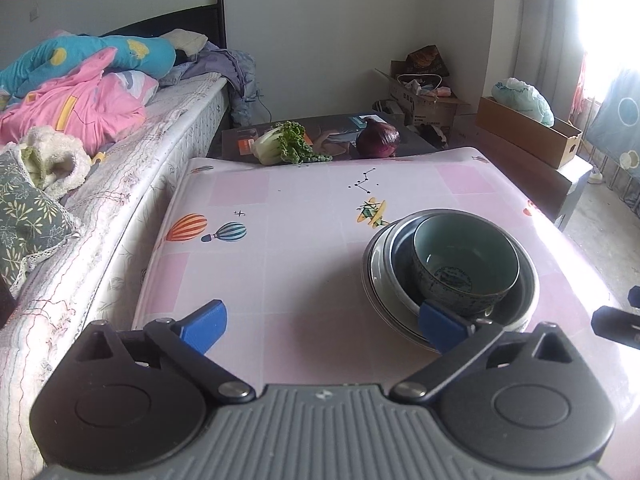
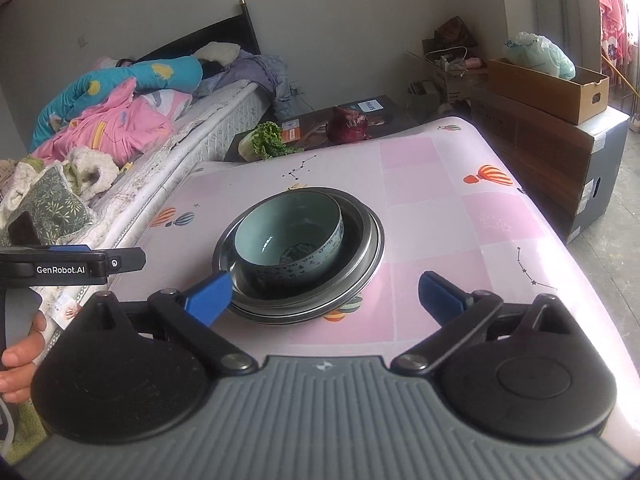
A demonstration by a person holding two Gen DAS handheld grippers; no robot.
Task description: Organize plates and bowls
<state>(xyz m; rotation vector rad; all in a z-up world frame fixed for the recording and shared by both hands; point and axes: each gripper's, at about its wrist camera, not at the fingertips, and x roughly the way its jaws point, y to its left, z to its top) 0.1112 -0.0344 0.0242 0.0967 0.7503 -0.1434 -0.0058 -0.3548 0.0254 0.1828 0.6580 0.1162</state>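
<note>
Pink table (image 2: 440,220) | bowl (image 2: 288,240) beside open right claw (image 2: 324,296)

Table (image 1: 280,280), covered by a pink checked cloth printed with hot-air balloons and star constellations; surface glossy, strong glare along the right edge. Directly on it, right of centre in the left wrist view, sits a metal plate (image 1: 374,276) carrying a steel bowl (image 1: 400,256), with a pale blue ceramic bowl (image 1: 464,268) nested inside and tilted. Beyond the far edge a lower dark surface (image 1: 336,136) holds a leafy green vegetable (image 1: 284,144) and a red cabbage (image 1: 378,138), set apart from each other.
</note>
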